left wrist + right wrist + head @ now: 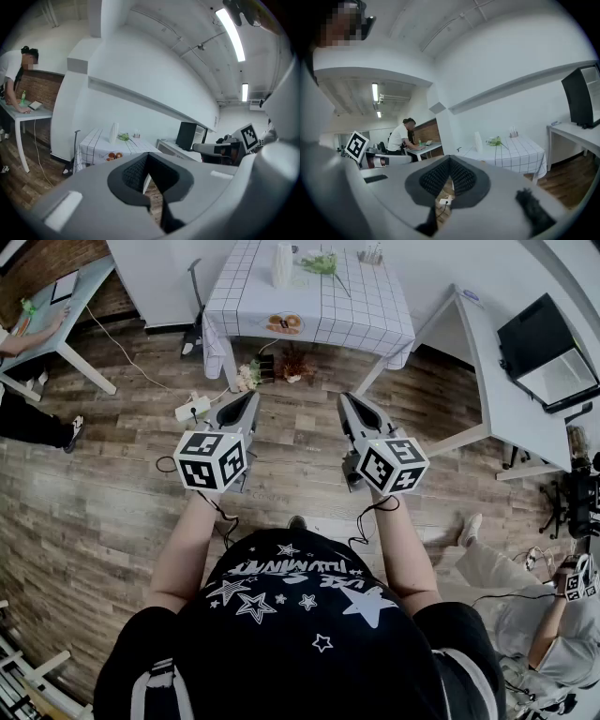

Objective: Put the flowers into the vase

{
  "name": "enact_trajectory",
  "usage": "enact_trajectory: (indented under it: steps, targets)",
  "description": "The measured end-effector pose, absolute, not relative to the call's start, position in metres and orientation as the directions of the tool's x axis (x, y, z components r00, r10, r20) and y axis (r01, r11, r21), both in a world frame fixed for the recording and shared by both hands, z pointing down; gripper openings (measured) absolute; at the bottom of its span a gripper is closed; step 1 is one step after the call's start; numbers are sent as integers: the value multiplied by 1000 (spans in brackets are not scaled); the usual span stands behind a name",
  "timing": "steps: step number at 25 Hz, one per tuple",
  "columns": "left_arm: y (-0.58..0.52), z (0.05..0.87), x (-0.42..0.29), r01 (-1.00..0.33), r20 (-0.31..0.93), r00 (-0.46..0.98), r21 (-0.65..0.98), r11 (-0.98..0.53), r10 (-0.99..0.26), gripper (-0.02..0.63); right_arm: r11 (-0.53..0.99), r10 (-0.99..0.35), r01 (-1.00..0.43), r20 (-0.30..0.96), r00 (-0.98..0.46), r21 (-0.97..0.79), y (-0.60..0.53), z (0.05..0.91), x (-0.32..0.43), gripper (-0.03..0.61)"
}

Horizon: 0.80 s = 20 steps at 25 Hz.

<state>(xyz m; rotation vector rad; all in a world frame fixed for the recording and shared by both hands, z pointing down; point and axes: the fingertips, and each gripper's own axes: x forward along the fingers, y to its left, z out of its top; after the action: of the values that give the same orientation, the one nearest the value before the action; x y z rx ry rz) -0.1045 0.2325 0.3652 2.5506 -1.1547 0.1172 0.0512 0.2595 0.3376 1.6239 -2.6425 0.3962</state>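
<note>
A white vase [282, 264] stands on a table with a checked cloth [356, 310] far ahead of me. Green flowers [322, 262] lie on the cloth just right of the vase. The vase [114, 132] and flowers [123, 137] also show small in the left gripper view, and the vase [478, 141] and flowers [494, 140] in the right gripper view. My left gripper [251, 397] and right gripper [344, 399] hover side by side over the wooden floor, well short of the table. Both are shut with nothing in them.
A plate of orange food [284, 323] sits at the cloth's near edge. Dried flowers [277, 367] and a power strip [192, 409] lie on the floor by the table legs. A white desk with a monitor [544, 348] stands right; a person leans at a desk [67, 306] left.
</note>
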Motion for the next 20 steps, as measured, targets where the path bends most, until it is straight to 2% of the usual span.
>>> enact_trajectory:
  steps: [20]
  targets:
    - [244, 360, -97, -745, 194, 662, 275, -608, -724, 8, 408, -885, -890, 152, -440, -206, 270, 343, 66, 11]
